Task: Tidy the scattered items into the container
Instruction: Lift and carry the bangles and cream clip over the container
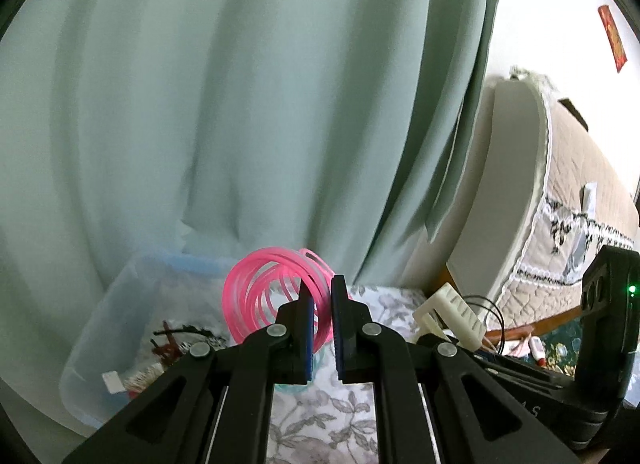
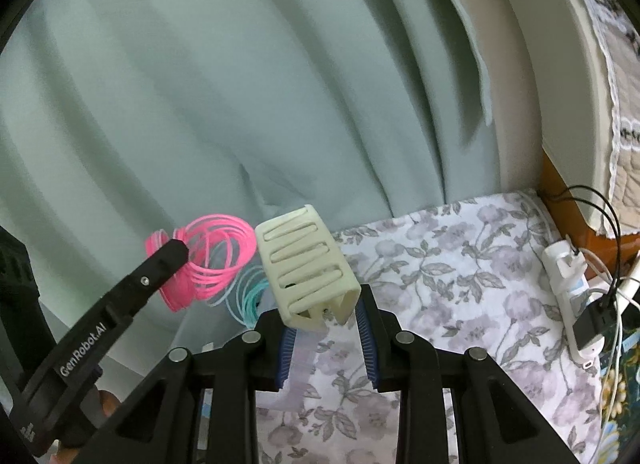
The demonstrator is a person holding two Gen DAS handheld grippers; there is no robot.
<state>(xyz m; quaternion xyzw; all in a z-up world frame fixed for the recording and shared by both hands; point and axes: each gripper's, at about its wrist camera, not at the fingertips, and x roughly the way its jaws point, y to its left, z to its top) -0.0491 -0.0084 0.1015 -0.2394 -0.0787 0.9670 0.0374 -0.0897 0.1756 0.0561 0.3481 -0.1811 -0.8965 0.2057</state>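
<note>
1. the clear plastic container (image 1: pixel 120 328) is sitting at the lower left of the left wrist frame, partly cut off behind the left tongs (image 1: pixel 322 328); its contents are blurred, only dark and reddish shapes showing.
2. a teal coil (image 2: pixel 250 296) is lying half hidden behind the cream piece in the right wrist frame, and the plugs and cables at the right edge are hard to make out.
3. "genrobot.ai" is reading in white along the black arm at the lower left of the right wrist frame; the red hanging strip (image 1: pixel 612 38) at the upper right of the left frame is too blurred to read.
4. the left tongs are pinching the pink spiral coil (image 1: pixel 264 296) in a narrow gap, holding it up just right of the container.
5. the right tongs (image 2: pixel 326 338) are gripping the cream slotted clip (image 2: pixel 308 264), which is tilting up and left above the floral-clothed surface (image 2: pixel 460 264).
</note>
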